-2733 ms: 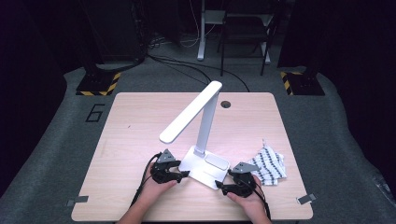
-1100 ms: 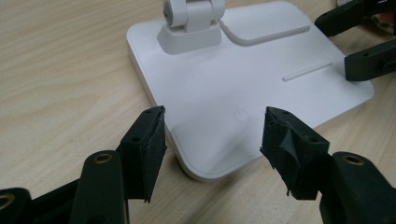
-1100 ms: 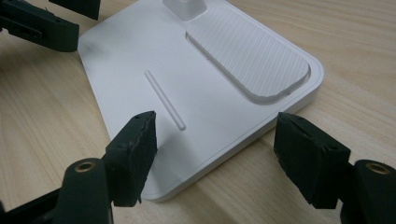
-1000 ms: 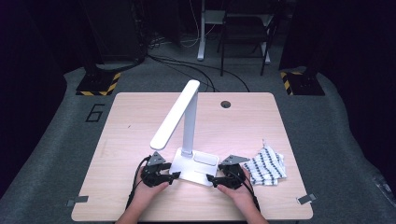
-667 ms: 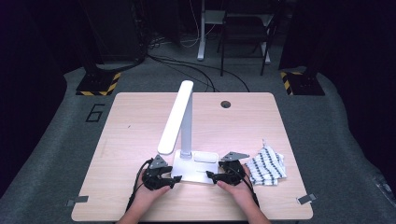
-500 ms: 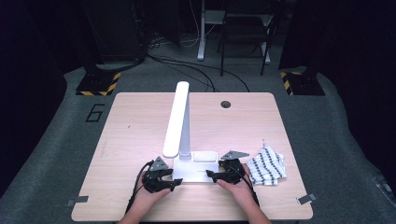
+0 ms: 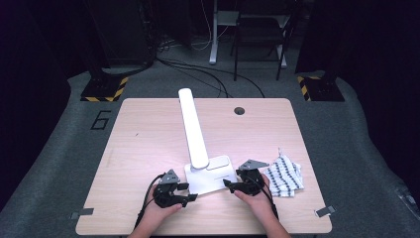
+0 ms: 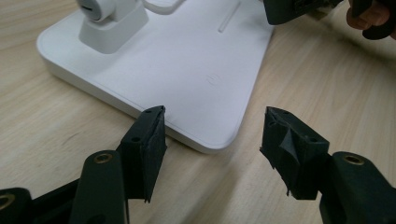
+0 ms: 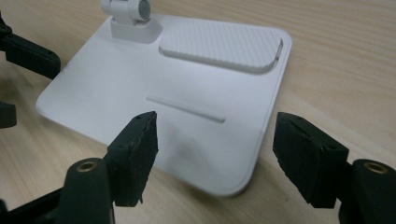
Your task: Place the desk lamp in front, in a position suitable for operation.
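Sitting near the front middle of the wooden table (image 7: pixel 138 134), the white desk lamp (image 7: pixel 198 148) has its flat base (image 7: pixel 210 179) between the two grippers and its long head (image 7: pixel 192 126) reaching away toward the table's far edge. Left gripper (image 7: pixel 190 191) is at the base's front left corner; in the left gripper view its jaws stand apart with that rounded corner (image 8: pixel 219 140) between them, pads not pressing on it, and they have just been closing a little. Right gripper (image 7: pixel 229 184) is at the base's right front corner; in the right gripper view its jaws also stand apart around the corner (image 9: pixel 238 179), one pad over the base top, the other off to the side, no clamp, and they have just been closing slightly too. Ribbed pad (image 9: pixel 219 44) and hinge post (image 9: pixel 133 18) sit at the base's far end. Striped cloth (image 7: pixel 285 174) lies just right of the right hand (image 7: pixel 255 201). Left hand (image 7: pixel 161 210) comes in from the bottom edge.
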Motion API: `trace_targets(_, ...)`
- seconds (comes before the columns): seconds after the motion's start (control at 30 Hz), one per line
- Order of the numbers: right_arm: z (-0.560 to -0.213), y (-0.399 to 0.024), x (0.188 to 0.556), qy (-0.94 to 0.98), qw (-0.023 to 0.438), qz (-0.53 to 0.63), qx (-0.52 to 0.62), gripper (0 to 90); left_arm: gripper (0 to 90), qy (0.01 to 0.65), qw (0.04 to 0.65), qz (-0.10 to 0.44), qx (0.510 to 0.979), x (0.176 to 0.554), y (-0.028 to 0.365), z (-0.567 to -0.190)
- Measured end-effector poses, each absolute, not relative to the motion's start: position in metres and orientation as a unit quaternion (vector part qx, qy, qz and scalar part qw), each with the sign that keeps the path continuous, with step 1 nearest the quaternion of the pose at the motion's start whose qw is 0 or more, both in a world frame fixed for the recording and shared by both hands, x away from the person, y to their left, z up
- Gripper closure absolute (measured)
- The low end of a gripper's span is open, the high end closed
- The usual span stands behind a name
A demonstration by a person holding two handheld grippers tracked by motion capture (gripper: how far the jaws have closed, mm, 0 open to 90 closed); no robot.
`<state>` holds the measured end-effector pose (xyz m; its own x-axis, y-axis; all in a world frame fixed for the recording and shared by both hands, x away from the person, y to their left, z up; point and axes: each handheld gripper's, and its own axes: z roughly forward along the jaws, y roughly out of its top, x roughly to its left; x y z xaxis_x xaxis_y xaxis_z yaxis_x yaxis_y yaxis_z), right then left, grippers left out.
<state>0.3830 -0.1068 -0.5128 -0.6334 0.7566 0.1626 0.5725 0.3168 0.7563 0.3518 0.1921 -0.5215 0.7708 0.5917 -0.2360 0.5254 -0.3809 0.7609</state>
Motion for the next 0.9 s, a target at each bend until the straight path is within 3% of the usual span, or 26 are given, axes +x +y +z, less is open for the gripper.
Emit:
trace_targets(0.13, -0.513, -0.113, 0.375, 0.794, 0.111, 0.423, 0.423, 29.9, 39.7, 0.326, 0.44, 0.041, 0.836, 0.354, 0.186, -0.522)
trace_targets(0.5, -0.522, -0.121, 0.373, 0.777, 0.084, 0.43, 0.451, 30.4, 33.0, 0.389, 0.442, 0.091, 0.803, 0.393, 0.196, -0.522)
trace_targets(0.9, -0.523, -0.12, 0.374, 0.774, 0.084, 0.427, 0.46, 29.3, 31.0, 0.387, 0.443, 0.077, 0.805, 0.415, 0.194, -0.524)
